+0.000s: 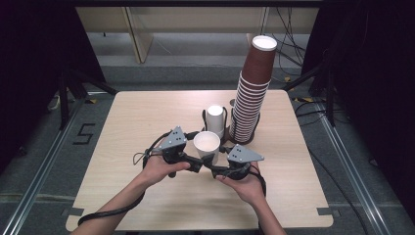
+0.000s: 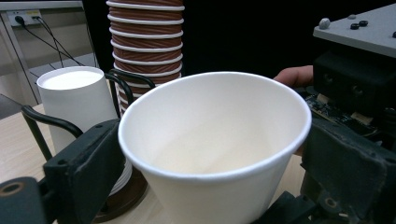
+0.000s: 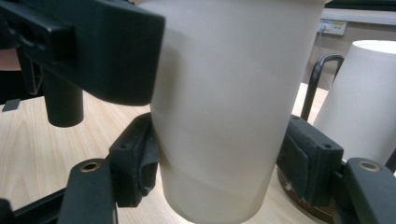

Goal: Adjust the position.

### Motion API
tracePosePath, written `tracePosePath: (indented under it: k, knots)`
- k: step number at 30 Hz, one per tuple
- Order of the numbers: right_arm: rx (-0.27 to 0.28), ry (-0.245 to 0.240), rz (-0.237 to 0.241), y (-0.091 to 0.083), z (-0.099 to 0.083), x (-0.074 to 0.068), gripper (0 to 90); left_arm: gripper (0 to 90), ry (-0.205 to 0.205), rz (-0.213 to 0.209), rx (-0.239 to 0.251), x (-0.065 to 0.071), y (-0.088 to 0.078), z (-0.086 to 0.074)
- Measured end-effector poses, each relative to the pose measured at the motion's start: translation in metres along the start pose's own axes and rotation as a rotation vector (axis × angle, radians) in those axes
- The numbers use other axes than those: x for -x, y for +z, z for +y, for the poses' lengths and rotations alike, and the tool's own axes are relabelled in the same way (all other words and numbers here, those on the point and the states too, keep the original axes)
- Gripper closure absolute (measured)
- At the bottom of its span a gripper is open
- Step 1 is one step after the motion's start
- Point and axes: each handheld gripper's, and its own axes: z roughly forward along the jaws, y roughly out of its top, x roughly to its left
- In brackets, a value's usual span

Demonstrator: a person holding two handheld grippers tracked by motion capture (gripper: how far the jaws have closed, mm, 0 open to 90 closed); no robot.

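An upright white paper cup (image 1: 206,142) is held just above the table's middle between both grippers. My left gripper (image 1: 201,155) comes in from the left and its jaws press on the cup (image 2: 210,140) just under the rim, so it is shut on it. From the right, my right gripper (image 1: 212,165) clamps its pads (image 3: 135,163) on the cup's (image 3: 224,93) lower wall near the base. In the left gripper view my left gripper (image 2: 215,182) straddles the open mouth. My right gripper (image 3: 222,172) has the left gripper's black jaw crossing above it.
Just behind stands an upside-down white cup (image 1: 215,117) inside a black wire holder (image 2: 46,121). A tall stack of brown ribbed cups (image 1: 252,93) rises at the back right. The wooden table (image 1: 147,112) has bare room to the left and front.
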Motion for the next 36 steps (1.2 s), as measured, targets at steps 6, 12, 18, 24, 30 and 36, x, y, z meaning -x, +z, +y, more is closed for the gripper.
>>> tracePosePath:
  k: [6, 12, 18, 24, 30, 36]
  knots:
    - [0.044, -0.033, -0.015, 0.0030, 0.0002, 0.0001, 33.9, 7.5, -0.007, -0.001, -0.002, 0.0000, 0.0030, -0.0019]
    - [0.028, -0.003, 0.016, 0.0030, 0.0003, -0.0018, 33.6, 15.0, 0.001, 0.002, 0.001, 0.0012, 0.0036, -0.0026]
    - [0.010, 0.008, 0.009, 0.0017, 0.0009, -0.0029, 31.9, 19.9, 0.019, 0.000, 0.001, 0.0014, 0.0023, -0.0021]
    - [0.000, -0.003, 0.014, 0.0035, 0.0009, -0.0023, 30.4, 22.0, 0.026, -0.005, 0.000, 0.0014, 0.0017, -0.0035]
    - [-0.012, -0.013, 0.017, 0.0051, 0.0013, -0.0015, 23.8, 22.7, 0.042, -0.009, 0.004, 0.0032, 0.0015, -0.0020]
    - [-0.034, -0.013, -0.005, 0.0044, 0.0005, -0.0020, 15.4, 23.1, 0.049, -0.010, 0.012, 0.0034, 0.0013, -0.0010]
